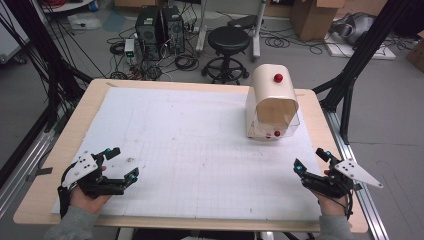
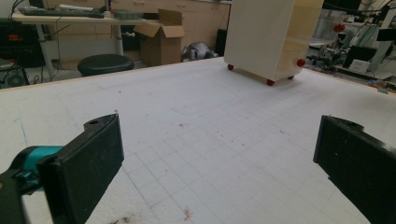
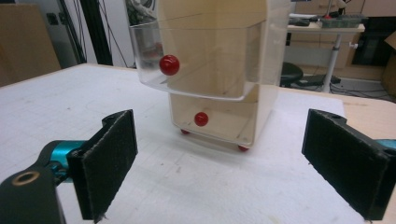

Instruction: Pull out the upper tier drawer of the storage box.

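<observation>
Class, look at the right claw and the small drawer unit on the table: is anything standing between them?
Nothing visible does. The right claw sits open near the table's front edge, and only bare white mat lies between it and the drawer unit. In the right gripper view the unit's upper clear drawer juts out toward the claw.

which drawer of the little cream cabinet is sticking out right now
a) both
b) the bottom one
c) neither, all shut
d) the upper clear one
d: in the right gripper view the upper clear drawer with its red knob juts forward of the cabinet, while the bottom drawer sits back within the frame.
</observation>
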`<action>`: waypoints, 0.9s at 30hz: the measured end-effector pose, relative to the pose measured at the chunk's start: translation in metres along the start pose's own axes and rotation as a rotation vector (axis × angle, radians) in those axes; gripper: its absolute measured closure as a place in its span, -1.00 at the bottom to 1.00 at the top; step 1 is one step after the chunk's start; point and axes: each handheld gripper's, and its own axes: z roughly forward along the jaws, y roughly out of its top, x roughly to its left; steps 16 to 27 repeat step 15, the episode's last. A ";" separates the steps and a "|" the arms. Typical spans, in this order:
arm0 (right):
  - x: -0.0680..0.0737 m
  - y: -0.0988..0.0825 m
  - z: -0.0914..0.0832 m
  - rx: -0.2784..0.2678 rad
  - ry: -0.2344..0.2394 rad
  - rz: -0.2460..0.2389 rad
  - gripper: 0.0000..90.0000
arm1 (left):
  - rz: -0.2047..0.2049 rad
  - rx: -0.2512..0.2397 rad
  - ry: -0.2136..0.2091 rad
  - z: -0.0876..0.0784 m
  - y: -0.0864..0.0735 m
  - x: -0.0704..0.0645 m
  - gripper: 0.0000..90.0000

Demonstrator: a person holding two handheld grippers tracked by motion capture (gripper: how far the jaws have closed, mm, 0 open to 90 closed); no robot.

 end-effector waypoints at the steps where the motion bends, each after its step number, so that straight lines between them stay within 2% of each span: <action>1: -0.003 -0.001 -0.003 -0.004 0.000 -0.002 -0.79 | 0.000 -0.001 -0.002 0.000 0.000 0.000 -0.95; 9: -0.017 -0.016 -0.012 -0.006 0.039 0.009 -0.79 | -0.009 -0.006 -0.008 0.001 0.000 -0.001 -0.95; 15: -0.014 -0.016 -0.008 0.007 0.066 0.002 -0.79 | -0.009 -0.002 -0.011 0.004 -0.001 -0.002 -0.95; 27: -0.014 -0.016 -0.008 0.007 0.066 0.002 -0.79 | -0.009 -0.002 -0.011 0.004 -0.001 -0.002 -0.95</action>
